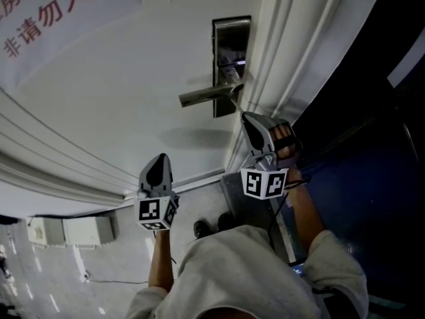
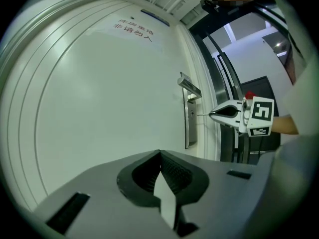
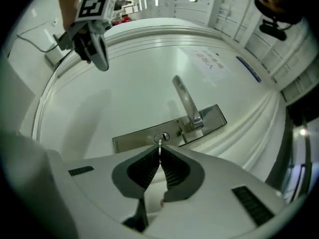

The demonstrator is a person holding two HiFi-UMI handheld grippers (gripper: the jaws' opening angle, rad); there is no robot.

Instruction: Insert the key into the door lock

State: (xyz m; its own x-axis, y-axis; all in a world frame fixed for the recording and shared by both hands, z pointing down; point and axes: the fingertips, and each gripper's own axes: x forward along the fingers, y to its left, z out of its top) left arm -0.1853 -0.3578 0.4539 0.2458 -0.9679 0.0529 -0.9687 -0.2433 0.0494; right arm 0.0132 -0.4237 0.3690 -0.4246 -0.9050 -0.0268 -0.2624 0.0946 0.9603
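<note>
The right gripper [image 3: 159,156] pinches the key [image 3: 159,146], its tip at the lock [image 3: 161,137] by the door's [image 3: 124,93] edge; pushing it home seems left; the left gripper [image 2: 159,156], pressed together and empty, hangs apart.

The white door [image 1: 133,92] carries a metal lock plate [image 1: 231,28] near its edge. The handle [image 1: 207,96] sticks out from this plate; a paper sign [image 1: 53,18] is fixed well apart from it.
</note>
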